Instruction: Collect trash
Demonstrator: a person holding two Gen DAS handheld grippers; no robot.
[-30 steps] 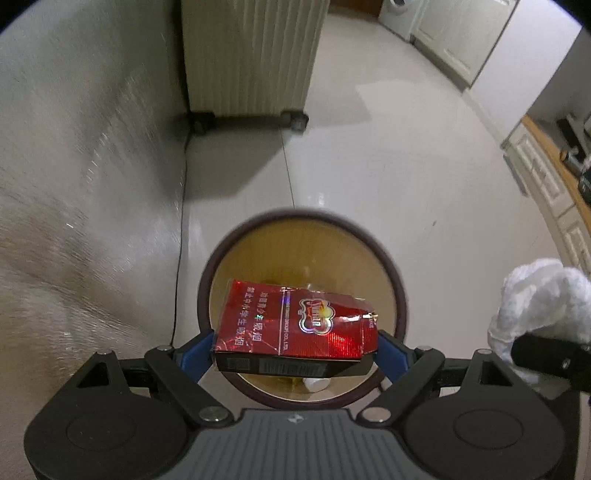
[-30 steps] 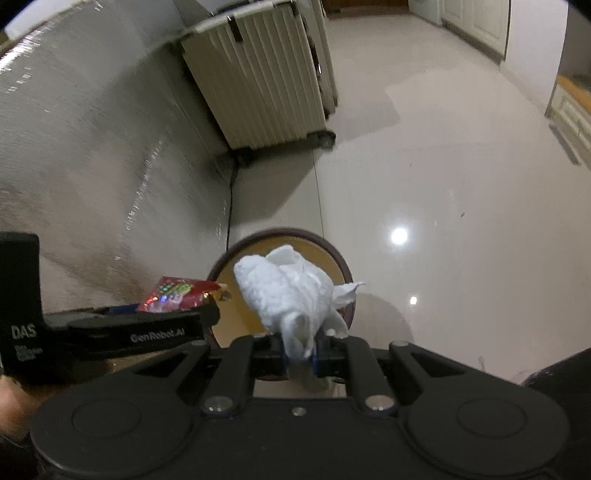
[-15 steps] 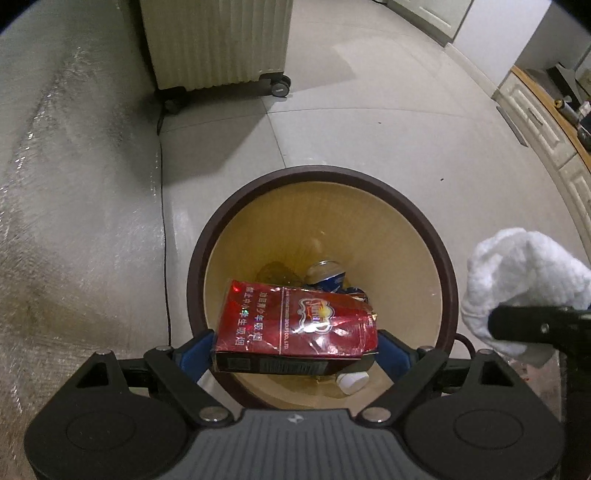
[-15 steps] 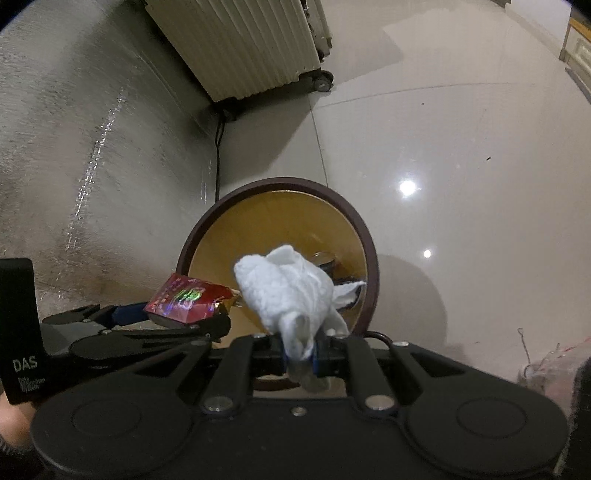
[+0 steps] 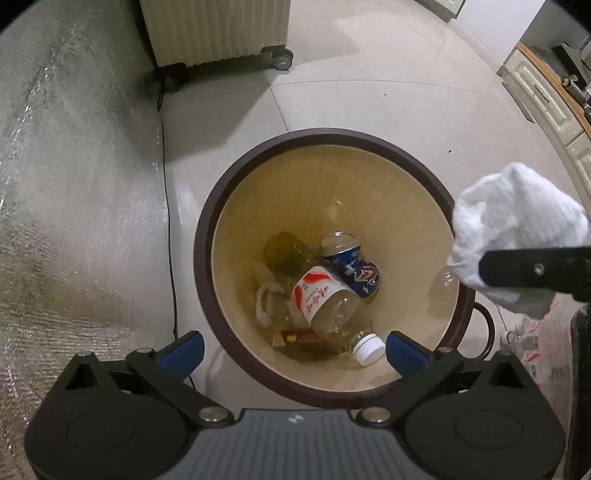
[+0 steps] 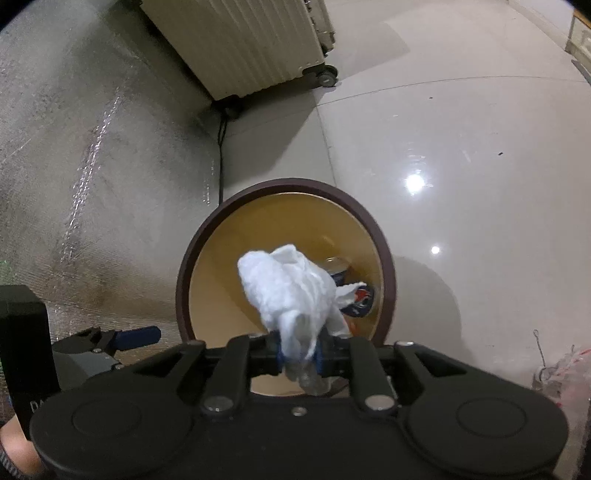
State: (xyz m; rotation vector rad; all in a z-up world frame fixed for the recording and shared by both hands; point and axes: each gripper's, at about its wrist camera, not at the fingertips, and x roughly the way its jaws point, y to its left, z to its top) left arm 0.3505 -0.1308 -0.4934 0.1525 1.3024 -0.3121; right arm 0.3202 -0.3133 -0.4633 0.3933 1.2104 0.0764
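Observation:
A round bin with a dark brown rim (image 5: pixel 207 229) and tan inside stands on the floor below both grippers; it also shows in the right wrist view (image 6: pixel 184 266). Inside lie a plastic bottle (image 5: pixel 325 299), a crushed blue can (image 5: pixel 351 266) and a red pack (image 5: pixel 299 336), partly hidden at the bottom. My left gripper (image 5: pixel 293 349) is open and empty above the bin's near rim. My right gripper (image 6: pixel 299 354) is shut on a crumpled white tissue (image 6: pixel 288 291), held over the bin; the tissue also shows in the left wrist view (image 5: pixel 517 225).
A cream ribbed suitcase on wheels (image 5: pixel 218 29) stands beyond the bin. A silvery foil-covered surface (image 5: pixel 66 184) rises on the left, with a black cable (image 5: pixel 168 206) along its foot. Glossy tiled floor (image 6: pixel 461 147) spreads to the right. A plastic bag (image 6: pixel 569 373) lies at right.
My left gripper opened and the red pack dropped into the bin. Both grippers moved closer over the bin. The right gripper still holds the tissue.

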